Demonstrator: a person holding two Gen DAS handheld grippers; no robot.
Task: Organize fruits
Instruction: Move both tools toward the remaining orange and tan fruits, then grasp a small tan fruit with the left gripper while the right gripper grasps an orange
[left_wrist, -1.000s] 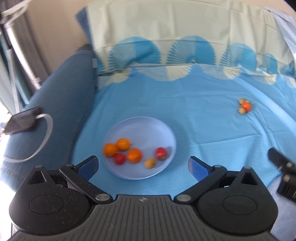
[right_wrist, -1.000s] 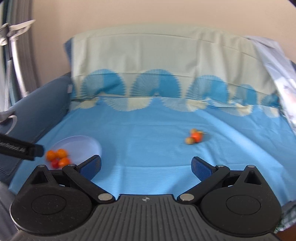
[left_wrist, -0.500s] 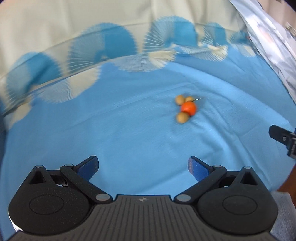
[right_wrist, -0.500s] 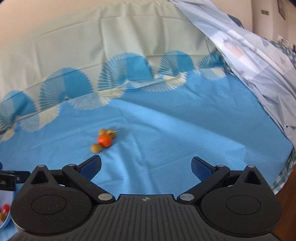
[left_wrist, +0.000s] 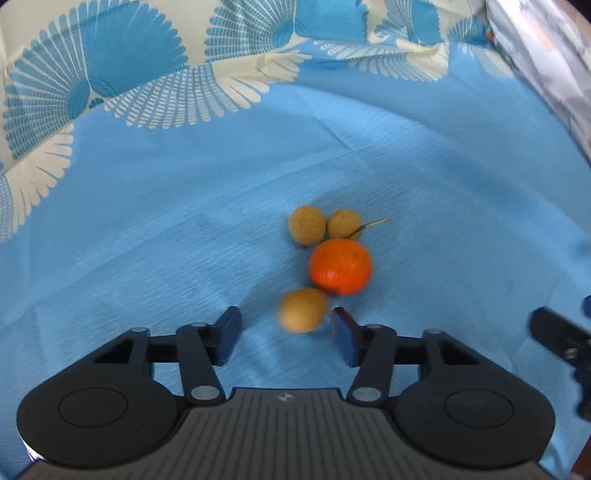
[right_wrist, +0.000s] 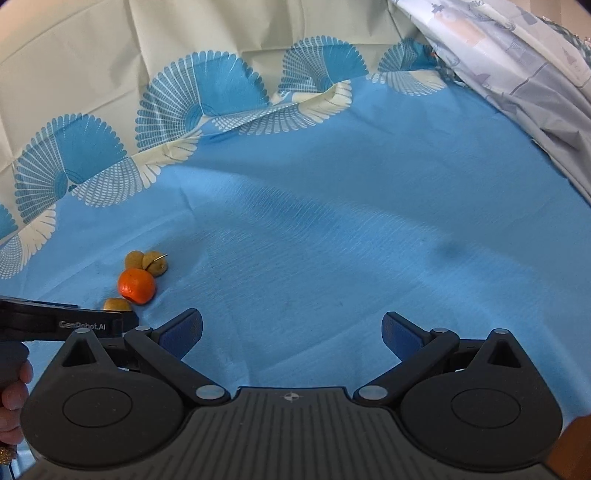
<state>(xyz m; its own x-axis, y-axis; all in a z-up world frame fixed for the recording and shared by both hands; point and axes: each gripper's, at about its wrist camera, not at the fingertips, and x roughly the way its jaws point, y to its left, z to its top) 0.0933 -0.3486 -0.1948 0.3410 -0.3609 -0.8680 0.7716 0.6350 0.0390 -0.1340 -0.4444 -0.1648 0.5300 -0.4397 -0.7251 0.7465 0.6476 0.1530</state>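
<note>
A small orange fruit (left_wrist: 340, 266) lies on the blue cloth with two tan longans (left_wrist: 307, 224) just behind it and a third tan longan (left_wrist: 302, 310) in front. My left gripper (left_wrist: 286, 332) is open, its jaws narrowed around the front longan, which sits between the fingertips near the right one. In the right wrist view the same cluster lies at the left, with the orange fruit (right_wrist: 136, 285) beside the left gripper's body (right_wrist: 62, 325). My right gripper (right_wrist: 293, 332) is wide open and empty over bare cloth.
The blue cloth (left_wrist: 147, 221) rises at the back into a cream and blue fan-patterned fold (left_wrist: 110, 74). A pale grey patterned sheet (right_wrist: 517, 55) slopes down at the right. The right gripper's tip (left_wrist: 561, 339) shows at the right edge of the left wrist view.
My left gripper has swung from the plate of fruit to the loose cluster, moved close, and narrowed its jaws around the front longan. The right gripper has turned right and stays open.
</note>
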